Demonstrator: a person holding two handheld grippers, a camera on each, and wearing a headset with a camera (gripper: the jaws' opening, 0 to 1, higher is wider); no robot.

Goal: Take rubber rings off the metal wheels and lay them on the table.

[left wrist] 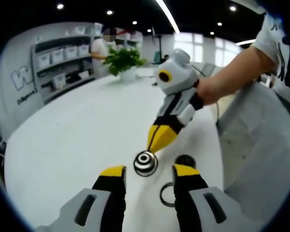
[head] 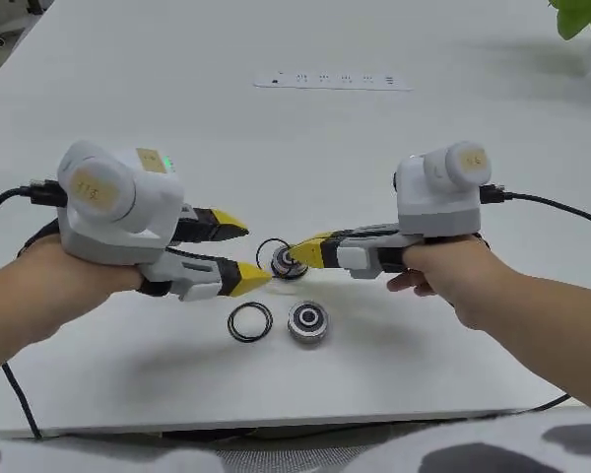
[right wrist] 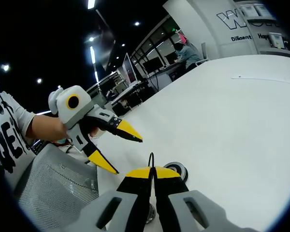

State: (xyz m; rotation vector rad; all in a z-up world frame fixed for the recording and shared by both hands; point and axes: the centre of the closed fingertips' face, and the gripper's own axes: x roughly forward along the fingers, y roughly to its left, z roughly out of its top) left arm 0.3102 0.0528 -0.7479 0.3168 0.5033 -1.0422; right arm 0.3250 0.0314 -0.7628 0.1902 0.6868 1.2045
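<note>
My right gripper (right wrist: 153, 171) is clamping a rubber ring (right wrist: 151, 158) between closed jaws, holding it upright against the wheel (head: 288, 264) just under the tips. My left gripper (head: 258, 253), jaws apart, is hovering just left of that wheel, facing it.

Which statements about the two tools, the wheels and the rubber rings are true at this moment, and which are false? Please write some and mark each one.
1. The left tool is open. True.
2. The right tool is wide open and holds nothing. False: it is shut on a thin black ring at the far wheel.
3. A loose ring lies flat on the table. True.
4. In the head view, the near wheel lies to the left of the loose ring. False: it lies to its right.
5. A white power strip lies on the far part of the table. True.
</note>
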